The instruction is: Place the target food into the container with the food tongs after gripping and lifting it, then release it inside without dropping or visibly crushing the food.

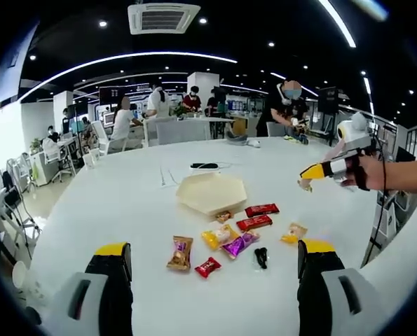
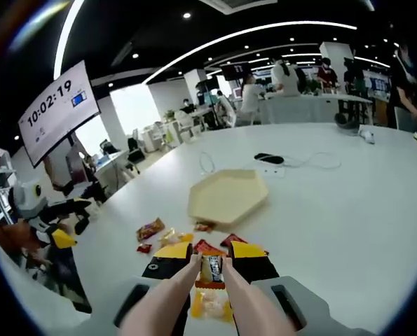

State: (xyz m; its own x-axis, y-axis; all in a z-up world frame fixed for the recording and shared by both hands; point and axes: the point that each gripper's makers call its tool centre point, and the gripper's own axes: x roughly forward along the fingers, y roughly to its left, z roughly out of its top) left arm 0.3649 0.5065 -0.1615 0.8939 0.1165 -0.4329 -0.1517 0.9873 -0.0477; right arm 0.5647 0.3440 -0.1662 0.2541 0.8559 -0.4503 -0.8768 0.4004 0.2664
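right gripper (image 2: 212, 269): tongs (image 2: 194, 297) pinch snack (image 2: 212, 269) | hexagonal tray (image 2: 228, 197) beyond, apart

Red packets (image 2: 209, 246) are partly hidden behind the tongs (image 2: 194, 294) at 6 o'clock in right gripper view. Wrapper print on the gripped snack (image 2: 212, 269) is too small to read. Left gripper (image 1: 212, 262) bodies are cropped at 6 o'clock.

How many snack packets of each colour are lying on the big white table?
Counted in the left gripper view:
red packets: 3
yellow packets: 2
brown packets: 2
purple packet: 1
Total: 8
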